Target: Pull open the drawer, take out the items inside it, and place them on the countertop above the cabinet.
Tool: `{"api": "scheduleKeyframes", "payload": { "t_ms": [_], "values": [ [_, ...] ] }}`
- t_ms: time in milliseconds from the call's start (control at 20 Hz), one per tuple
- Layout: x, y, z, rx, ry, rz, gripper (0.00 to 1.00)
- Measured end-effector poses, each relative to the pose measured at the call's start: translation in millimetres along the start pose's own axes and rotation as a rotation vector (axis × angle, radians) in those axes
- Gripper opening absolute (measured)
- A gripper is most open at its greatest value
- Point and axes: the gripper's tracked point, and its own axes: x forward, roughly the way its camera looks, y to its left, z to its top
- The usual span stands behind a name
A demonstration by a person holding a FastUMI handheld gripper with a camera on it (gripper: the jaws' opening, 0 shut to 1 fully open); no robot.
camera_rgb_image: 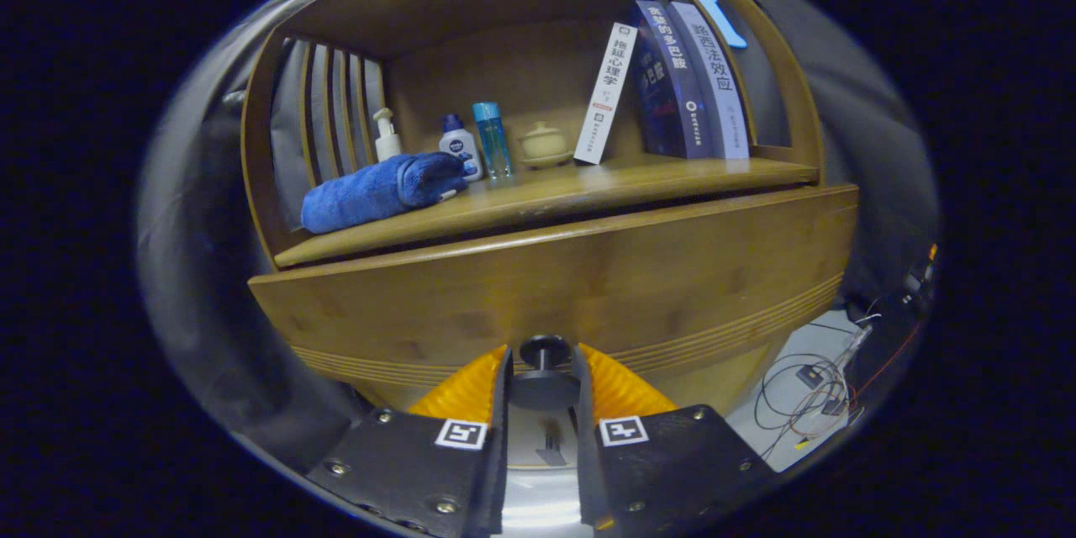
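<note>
Riding the gripper (542, 361), facing level and close at the drawer front (555, 277), shelf (546, 193) above.

The hand-held gripper (544, 370) has its fingers closed around the drawer (555, 286) knob (544, 350).

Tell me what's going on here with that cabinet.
A person's handheld gripper is at the drawer of a wooden cabinet, its fingers on either side of the round knob; whether they press on it is unclear. The drawer looks shut or barely open, its contents hidden. The countertop above already holds a rolled blue towel, bottles, a lidded cup and books.
</note>
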Motion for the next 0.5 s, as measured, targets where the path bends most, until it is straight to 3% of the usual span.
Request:
{"api": "scheduleKeyframes", "payload": {
  "t_ms": [500],
  "values": [
    [-76,-4,-28,-0.041,0.053,-0.03,0.34]
  ]
}}
